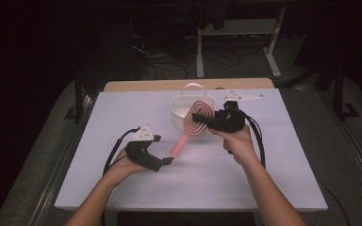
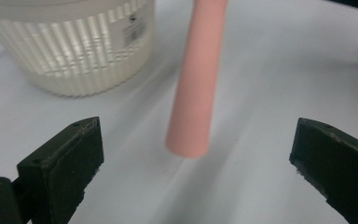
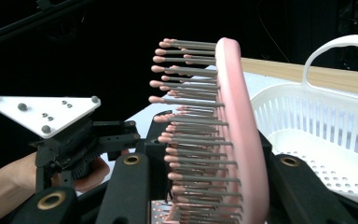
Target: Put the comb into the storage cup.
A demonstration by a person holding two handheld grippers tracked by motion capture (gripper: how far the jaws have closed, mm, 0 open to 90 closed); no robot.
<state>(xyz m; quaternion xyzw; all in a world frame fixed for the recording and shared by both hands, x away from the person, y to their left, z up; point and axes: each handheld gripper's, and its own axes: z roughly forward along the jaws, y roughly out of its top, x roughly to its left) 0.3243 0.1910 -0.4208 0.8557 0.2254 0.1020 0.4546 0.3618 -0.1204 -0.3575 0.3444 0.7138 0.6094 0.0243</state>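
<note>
From above, the right gripper (image 1: 201,117) grips the pink brush (image 1: 195,122) by its head beside the basket (image 1: 181,110), while up close the left gripper (image 2: 196,158) is wide open around the handle without touching it.

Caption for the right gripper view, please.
Right hand-held gripper clamps a pink hairbrush by its head beside the white basket.

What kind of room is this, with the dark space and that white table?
Probably a lab or recording workspace, not a home. A bare white table is lit while the surroundings stay dark, loose cables lie on the floor behind it, and a person works a pink hairbrush beside a white basket using hand-held grippers.
</note>
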